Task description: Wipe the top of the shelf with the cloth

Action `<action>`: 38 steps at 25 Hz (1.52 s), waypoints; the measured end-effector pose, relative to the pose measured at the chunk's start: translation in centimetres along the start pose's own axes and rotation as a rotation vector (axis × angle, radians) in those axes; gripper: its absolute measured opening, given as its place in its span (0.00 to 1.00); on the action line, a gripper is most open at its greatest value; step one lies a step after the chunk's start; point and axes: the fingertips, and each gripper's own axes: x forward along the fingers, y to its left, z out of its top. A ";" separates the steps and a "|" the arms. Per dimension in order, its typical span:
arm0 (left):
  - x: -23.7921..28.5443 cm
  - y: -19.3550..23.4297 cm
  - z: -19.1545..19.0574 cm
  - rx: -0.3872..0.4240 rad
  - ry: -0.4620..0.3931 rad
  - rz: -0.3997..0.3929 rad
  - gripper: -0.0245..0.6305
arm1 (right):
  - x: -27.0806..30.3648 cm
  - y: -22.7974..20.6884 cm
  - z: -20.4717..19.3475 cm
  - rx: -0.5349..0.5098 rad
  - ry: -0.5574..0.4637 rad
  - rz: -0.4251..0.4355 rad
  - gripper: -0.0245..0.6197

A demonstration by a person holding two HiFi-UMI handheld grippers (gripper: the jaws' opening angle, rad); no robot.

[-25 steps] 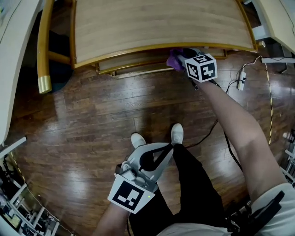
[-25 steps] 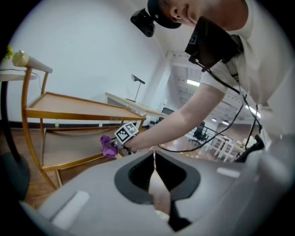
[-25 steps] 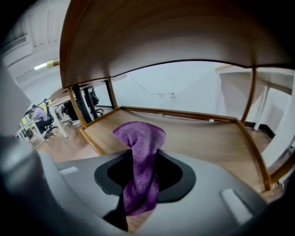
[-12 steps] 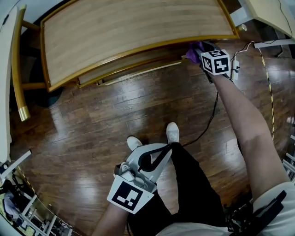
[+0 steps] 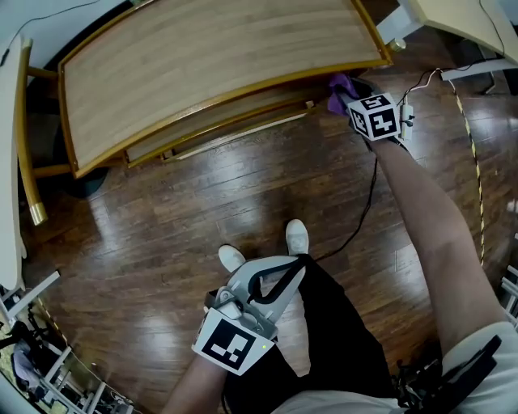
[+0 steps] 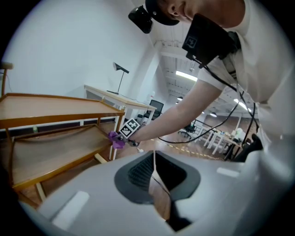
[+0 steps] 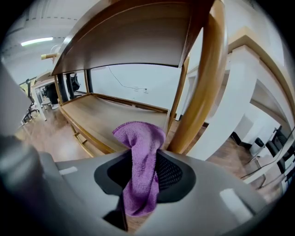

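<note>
The wooden shelf's top [image 5: 210, 57] fills the upper part of the head view, with a lower board [image 7: 106, 115] under it. My right gripper [image 5: 350, 90] is shut on a purple cloth [image 7: 140, 159], low beside the shelf's right front post [image 7: 198, 87] and below the top board. The cloth [image 5: 339, 87] also shows as a purple tuft by the marker cube [image 5: 374, 117]. My left gripper [image 5: 271, 279] hangs near my legs, far from the shelf, jaws closed together on nothing. From the left gripper view the cloth [image 6: 115, 139] appears small at the shelf's corner.
A white power strip [image 5: 407, 120] and cables [image 5: 469, 137] lie on the wood floor right of the shelf. White desks stand at the top right [image 5: 469, 24] and far left [image 5: 10, 154]. My shoes [image 5: 296, 237] are on the floor in front of the shelf.
My right gripper with the cloth has shifted rightward along the shelf's front to its right corner. The head view has swung, so the shelf appears more tilted. The left gripper has stayed put.
</note>
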 end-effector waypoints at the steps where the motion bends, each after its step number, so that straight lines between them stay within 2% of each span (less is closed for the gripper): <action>1: 0.3 -0.3 0.3 0.004 0.000 -0.002 0.08 | -0.2 -0.1 -0.4 -0.006 0.003 0.007 0.23; 8: 2.0 -1.9 2.3 0.027 -0.008 0.005 0.08 | -2.2 -0.1 -0.8 -0.016 -0.007 0.050 0.23; 15: 0.3 -3.0 6.4 0.041 -0.037 0.086 0.08 | -9.3 2.3 0.4 0.054 -0.068 0.155 0.23; 20: -4.1 -3.5 10.0 0.034 -0.068 0.150 0.08 | -18.2 5.1 1.8 0.087 -0.112 0.220 0.23; 24: -8.1 -5.6 11.7 0.050 -0.050 0.191 0.08 | -27.4 6.9 4.0 0.089 -0.180 0.230 0.23; 28: -12.4 -8.4 13.1 0.081 -0.068 0.200 0.08 | -36.7 9.1 5.9 0.115 -0.247 0.191 0.23; 32: -17.0 -12.2 13.3 0.061 -0.101 0.193 0.08 | -45.7 12.9 7.0 0.174 -0.311 0.149 0.24; 38: -23.7 -17.5 13.0 0.131 -0.181 0.159 0.08 | -57.2 21.0 8.4 0.211 -0.414 0.112 0.24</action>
